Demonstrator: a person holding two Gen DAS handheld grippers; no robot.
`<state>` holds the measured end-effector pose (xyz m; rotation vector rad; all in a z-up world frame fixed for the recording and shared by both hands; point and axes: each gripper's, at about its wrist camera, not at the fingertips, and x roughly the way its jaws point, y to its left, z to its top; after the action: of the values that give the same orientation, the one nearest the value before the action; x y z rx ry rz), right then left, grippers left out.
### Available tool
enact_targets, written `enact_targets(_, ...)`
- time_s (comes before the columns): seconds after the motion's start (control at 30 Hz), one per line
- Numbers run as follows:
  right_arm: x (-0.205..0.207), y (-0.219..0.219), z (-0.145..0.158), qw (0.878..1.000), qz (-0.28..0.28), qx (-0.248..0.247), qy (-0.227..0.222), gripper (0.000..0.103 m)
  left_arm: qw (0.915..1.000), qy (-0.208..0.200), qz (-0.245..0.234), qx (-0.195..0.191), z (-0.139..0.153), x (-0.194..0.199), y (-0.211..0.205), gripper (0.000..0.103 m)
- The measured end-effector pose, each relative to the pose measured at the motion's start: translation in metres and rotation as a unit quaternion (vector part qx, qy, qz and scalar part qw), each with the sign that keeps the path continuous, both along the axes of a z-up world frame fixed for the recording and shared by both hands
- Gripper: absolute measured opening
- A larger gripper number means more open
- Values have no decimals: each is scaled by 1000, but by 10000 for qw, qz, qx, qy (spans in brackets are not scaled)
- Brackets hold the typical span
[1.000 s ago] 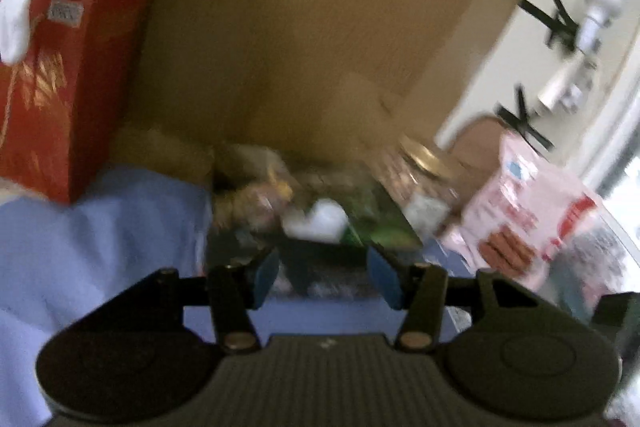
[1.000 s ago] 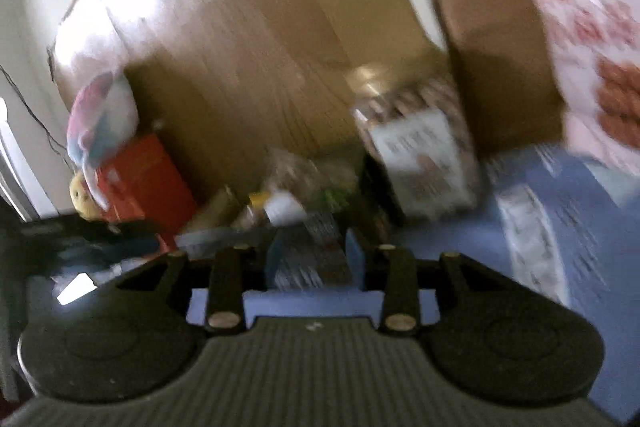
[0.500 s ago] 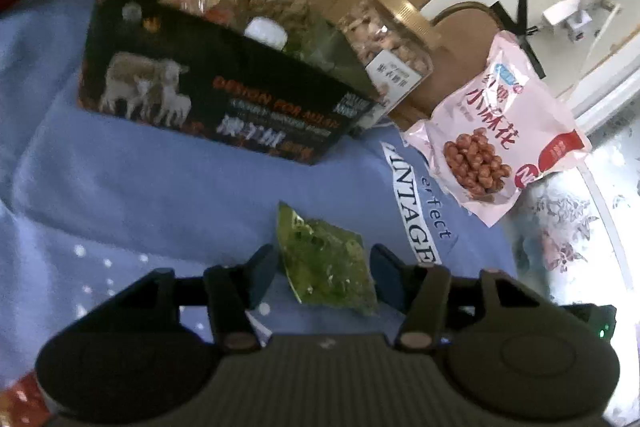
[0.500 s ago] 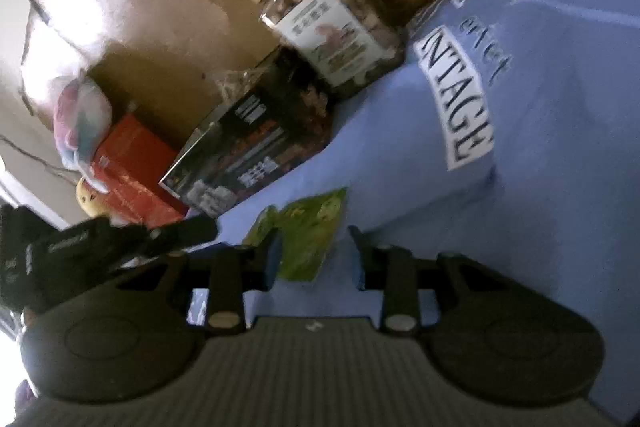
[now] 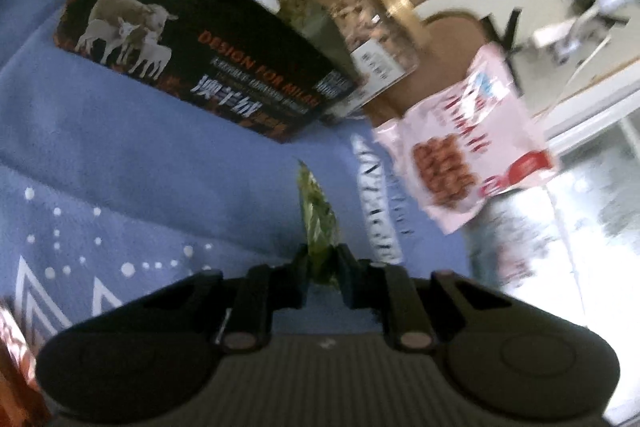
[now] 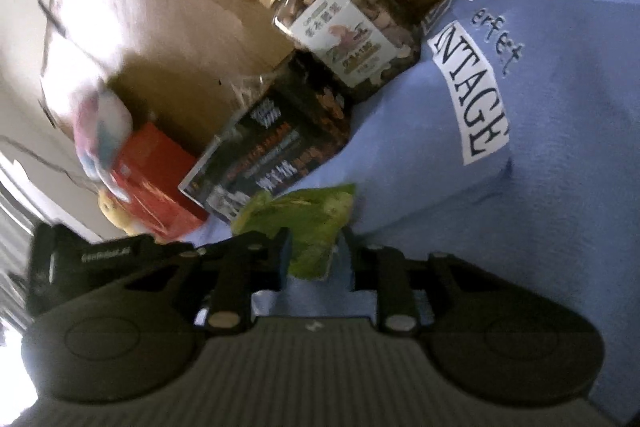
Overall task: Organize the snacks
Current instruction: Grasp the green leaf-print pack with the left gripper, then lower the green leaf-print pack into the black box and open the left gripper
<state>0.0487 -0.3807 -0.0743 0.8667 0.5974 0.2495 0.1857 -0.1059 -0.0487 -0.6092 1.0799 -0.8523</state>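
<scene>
A small green snack packet point(image 5: 316, 211) stands edge-on above the blue cloth point(image 5: 160, 167), and my left gripper point(image 5: 320, 263) is shut on its near end. In the right wrist view the same green packet point(image 6: 304, 215) lies between the fingers of my right gripper point(image 6: 314, 247), whose jaws are closing with a sliver of room still at the right pad. A black box with sheep printed on it point(image 5: 200, 67) holds several snacks behind the packet. A gold-lidded nut jar point(image 5: 376, 31) and a pink snack bag point(image 5: 468, 147) stand to its right.
A brown cardboard wall point(image 6: 180, 7) rises behind the black box point(image 6: 272, 155) and the jar point(image 6: 344, 27). A red box point(image 6: 156, 179) with a plush toy point(image 6: 100, 131) on it sits at the far left. The blue cloth point(image 6: 540, 227) is printed with white lettering.
Both grippers came down to the green packet on the cloth. The left jaws closed on it and tipped it onto its edge. The right jaws narrowed around it.
</scene>
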Motion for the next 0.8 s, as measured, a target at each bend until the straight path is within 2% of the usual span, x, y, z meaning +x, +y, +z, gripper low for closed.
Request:
enact_targets(0.17, -7, -17, -9, 9952, -193, 954, -126, 37, 9990, -246, 113, -369, 27, 5, 22, 14)
enact_targets(0.3, 7, -17, -6, 9770, 201, 2108, -243, 37, 9979, -396, 186, -473, 44, 18, 35, 14)
enact_targets(0.33, 15, -14, 1, 9754, 265, 2173, -273, 37, 9977, -420, 198, -496, 45, 22, 38, 14)
enact_targets(0.4, 34, -5, 18, 9814, 352, 1872, -256, 37, 9970, -467, 258, -563, 50, 29, 44, 14)
enact_targets(0.43, 44, 1, 26, 9835, 441, 1735, -274, 29, 9965, -532, 332, -553, 53, 32, 45, 14)
enact_targets(0.47, 57, 9, 35, 9856, 527, 1576, -317, 17, 9959, -628, 418, -499, 58, 38, 49, 15)
enact_targets(0.53, 77, 24, 51, 9910, 607, 1128, -393, 13, 9937, -882, 628, -302, 68, 53, 56, 15)
enact_targets(0.57, 91, 33, 59, 9927, 635, 911, -469, 13, 9917, -1018, 772, -136, 72, 61, 57, 16)
enact_targets(0.63, 116, 49, 70, 9949, 633, 537, -568, 16, 9847, -1317, 1059, 423, 79, 79, 52, 25)
enact_targets(0.67, 129, 58, 74, 9962, 574, 193, -625, 17, 9802, -1377, 1173, 806, 79, 90, 46, 35)
enact_targets(0.7, 140, 66, 77, 9963, 495, -229, -660, 17, 9743, -1400, 1310, 1184, 78, 98, 42, 40)
enact_targets(0.73, 146, 74, 81, 9944, 421, -684, -689, 17, 9699, -1429, 1401, 1384, 77, 101, 41, 41)
enact_targets(0.8, 146, 80, 82, 9901, 360, -1137, -744, 17, 9662, -1534, 1407, 1521, 76, 98, 44, 41)
